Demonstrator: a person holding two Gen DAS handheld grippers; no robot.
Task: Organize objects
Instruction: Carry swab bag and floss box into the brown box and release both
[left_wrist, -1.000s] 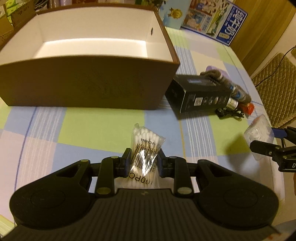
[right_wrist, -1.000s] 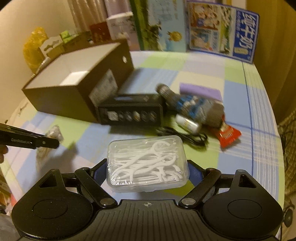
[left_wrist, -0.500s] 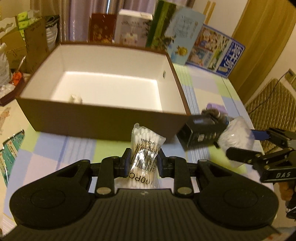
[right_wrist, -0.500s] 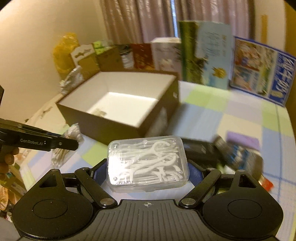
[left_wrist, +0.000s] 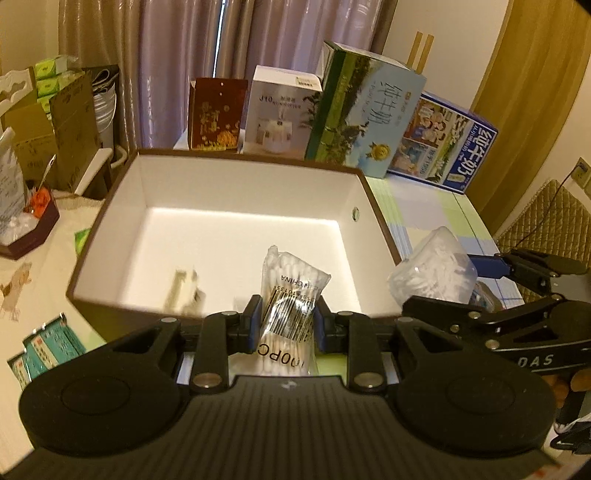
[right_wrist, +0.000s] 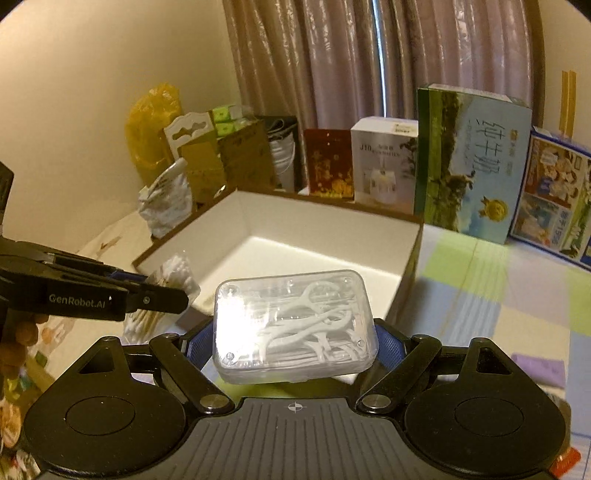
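The left gripper (left_wrist: 287, 322) squeezes the cotton swab bag (left_wrist: 291, 306), the right gripper (right_wrist: 295, 341) hugs the floss box (right_wrist: 295, 326); near the bottom middle, either could slip out beside the big box (left_wrist: 376, 206)

Upright cotton-swab bag (left_wrist: 291, 302) and clear floss-pick case (right_wrist: 295, 326) over open brown, white-lined box (left_wrist: 373, 206).

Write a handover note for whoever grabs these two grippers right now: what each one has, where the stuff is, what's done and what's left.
Left gripper: shut on the bag of cotton swabs, held over the near edge of the brown box.
Right gripper: shut on the clear case of floss picks, just short of the box's near wall.
Done: both items picked up and brought to the box; one small pale item, blurred, already lies inside.
Left: release both into the box. The purple pad is out on the tablecloth.
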